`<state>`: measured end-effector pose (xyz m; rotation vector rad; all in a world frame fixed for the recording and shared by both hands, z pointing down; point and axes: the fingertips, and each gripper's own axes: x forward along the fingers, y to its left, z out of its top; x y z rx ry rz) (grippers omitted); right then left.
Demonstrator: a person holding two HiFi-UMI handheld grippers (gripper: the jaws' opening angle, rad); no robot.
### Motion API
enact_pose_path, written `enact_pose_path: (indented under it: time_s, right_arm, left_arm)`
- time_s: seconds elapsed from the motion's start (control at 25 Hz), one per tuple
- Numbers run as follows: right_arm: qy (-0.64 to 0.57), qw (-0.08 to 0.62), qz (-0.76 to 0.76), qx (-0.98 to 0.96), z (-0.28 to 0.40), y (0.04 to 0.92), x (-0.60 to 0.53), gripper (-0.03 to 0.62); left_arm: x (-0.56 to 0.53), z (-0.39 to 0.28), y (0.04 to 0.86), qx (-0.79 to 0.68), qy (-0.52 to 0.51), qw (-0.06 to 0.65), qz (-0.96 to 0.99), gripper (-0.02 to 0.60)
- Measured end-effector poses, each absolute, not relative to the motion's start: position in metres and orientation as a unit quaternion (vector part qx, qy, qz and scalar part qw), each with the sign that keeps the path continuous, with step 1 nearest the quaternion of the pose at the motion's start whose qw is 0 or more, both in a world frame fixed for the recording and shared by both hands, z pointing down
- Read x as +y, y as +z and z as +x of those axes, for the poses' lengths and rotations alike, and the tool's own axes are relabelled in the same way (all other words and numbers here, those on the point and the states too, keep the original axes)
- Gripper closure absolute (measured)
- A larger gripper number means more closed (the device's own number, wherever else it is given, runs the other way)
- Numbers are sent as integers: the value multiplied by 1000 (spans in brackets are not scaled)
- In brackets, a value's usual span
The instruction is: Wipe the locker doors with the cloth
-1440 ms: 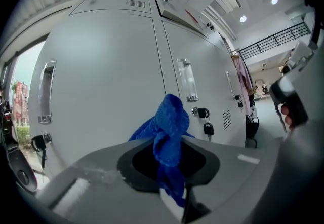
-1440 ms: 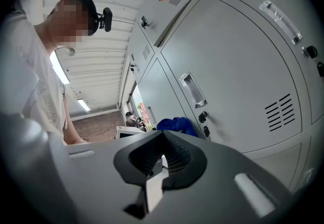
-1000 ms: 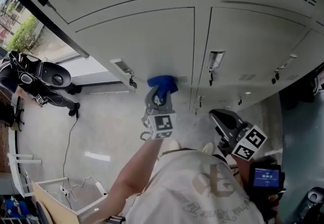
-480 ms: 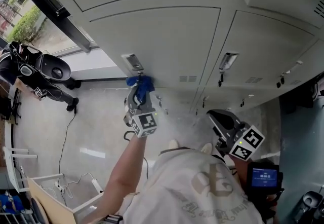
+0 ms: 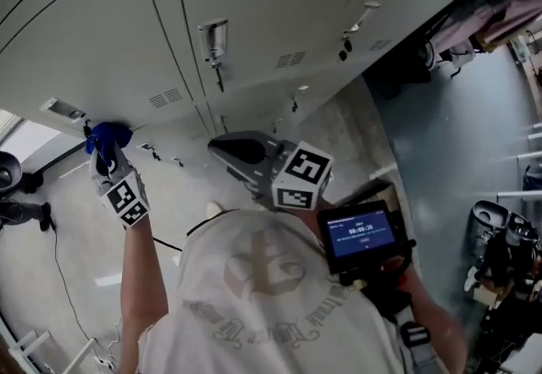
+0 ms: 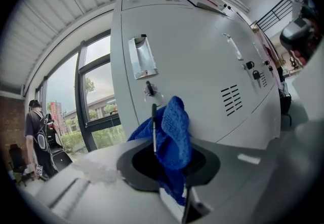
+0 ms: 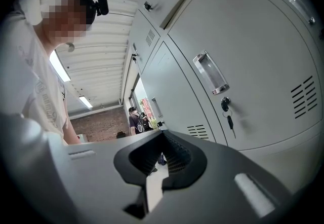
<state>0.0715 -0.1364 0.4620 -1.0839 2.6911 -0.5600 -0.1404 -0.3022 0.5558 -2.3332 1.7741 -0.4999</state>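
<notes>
Grey metal locker doors fill the space ahead of both claws. The left gripper is raised to 1 door, its jaws clamped shut on a blue cloth, which is bunched against the panel. The right gripper is held back from the doors, jaws drawn together on nothing. A recessed handle is seen above the left jaws, and a hanging key just ahead of them.

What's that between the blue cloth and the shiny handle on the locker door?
A lock with its key dangling down before the blue cloth, below the handle; the left gripper view shows it.
</notes>
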Motion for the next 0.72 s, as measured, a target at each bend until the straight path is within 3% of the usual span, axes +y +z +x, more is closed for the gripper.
enact_pose_path:
  time_s: [0.2,0.72]
  right_arm:
    - [-195,94,-375,901,94,463,-122,586]
    - [-202,104,-394,891,142,468,-117,588]
  left_arm:
    - [-291,-100,562,584,-161,67,-792,506]
    - [-259,37,550,476,-172,118,-854,506]
